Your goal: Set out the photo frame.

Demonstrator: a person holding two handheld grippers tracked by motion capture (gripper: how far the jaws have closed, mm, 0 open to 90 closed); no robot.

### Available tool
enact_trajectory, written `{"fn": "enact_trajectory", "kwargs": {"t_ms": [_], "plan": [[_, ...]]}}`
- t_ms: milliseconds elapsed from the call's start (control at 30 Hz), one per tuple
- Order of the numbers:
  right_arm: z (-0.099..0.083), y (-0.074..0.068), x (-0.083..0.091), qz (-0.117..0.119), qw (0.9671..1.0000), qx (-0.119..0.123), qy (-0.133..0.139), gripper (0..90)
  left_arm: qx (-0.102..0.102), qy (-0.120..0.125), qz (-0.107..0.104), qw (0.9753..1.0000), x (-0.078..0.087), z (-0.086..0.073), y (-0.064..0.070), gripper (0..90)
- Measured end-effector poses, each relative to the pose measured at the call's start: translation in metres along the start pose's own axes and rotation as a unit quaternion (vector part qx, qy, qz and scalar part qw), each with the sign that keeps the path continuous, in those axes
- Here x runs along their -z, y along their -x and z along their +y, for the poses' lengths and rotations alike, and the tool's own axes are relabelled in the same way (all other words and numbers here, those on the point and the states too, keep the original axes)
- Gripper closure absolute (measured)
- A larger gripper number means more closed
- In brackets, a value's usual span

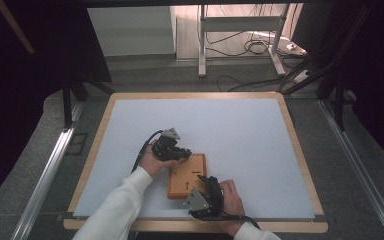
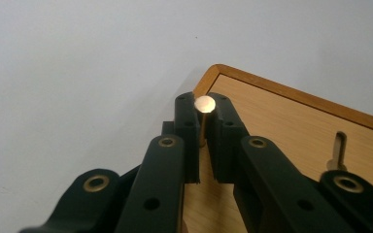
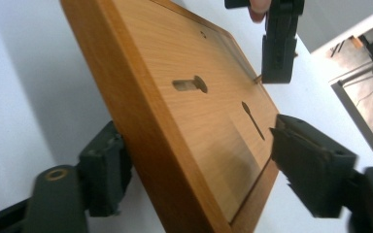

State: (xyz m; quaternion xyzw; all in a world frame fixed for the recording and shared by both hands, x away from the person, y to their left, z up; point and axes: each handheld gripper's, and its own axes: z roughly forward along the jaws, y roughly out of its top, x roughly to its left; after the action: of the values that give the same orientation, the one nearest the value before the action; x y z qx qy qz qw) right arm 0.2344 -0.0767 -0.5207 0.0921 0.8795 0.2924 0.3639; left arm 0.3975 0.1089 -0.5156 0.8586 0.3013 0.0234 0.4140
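Observation:
A flat wooden board [image 1: 183, 179] with a raised rim lies on the white mat near the table's front. Two keyhole slots [image 3: 189, 85] are cut into its face. My left gripper [image 1: 182, 154] is at the board's far left corner [image 2: 218, 70], shut on a small brass pin [image 2: 205, 104] that stands upright between its jaws. The same gripper [image 3: 278, 53] hangs over the board's far edge in the right gripper view, the pin's tip just showing below it. My right gripper [image 1: 207, 189] clamps the board [image 3: 175, 121] at its near right corner, one jaw on each side.
The white mat [image 1: 240, 125] covers the table, which has a wooden edge [image 1: 300, 150]. Beyond the far edge are a metal stand [image 1: 240, 30] and cables [image 1: 260, 47] on the floor. Aluminium rails [image 1: 45, 175] run along both sides.

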Motion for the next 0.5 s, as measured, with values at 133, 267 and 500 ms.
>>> {"fn": "enact_trajectory", "kwargs": {"t_ms": [133, 267, 500], "plan": [[0.003, 0.003, 0.002, 0.007, 0.9999, 0.011, 0.006, 36.6, -0.001, 0.001, 0.003, 1.0000, 0.000, 0.000, 0.000, 80.2], [0.006, 0.007, 0.006, 0.004, 0.9998, 0.006, 0.019, 43.4, 0.003, 0.006, 0.009, 0.9999, 0.000, 0.001, 0.001, 65.8], [0.006, 0.013, 0.010, 0.001, 0.9998, 0.003, 0.022, 45.0, 0.017, 0.043, 0.052, 0.9976, 0.025, -0.005, 0.002, 37.1]]}}
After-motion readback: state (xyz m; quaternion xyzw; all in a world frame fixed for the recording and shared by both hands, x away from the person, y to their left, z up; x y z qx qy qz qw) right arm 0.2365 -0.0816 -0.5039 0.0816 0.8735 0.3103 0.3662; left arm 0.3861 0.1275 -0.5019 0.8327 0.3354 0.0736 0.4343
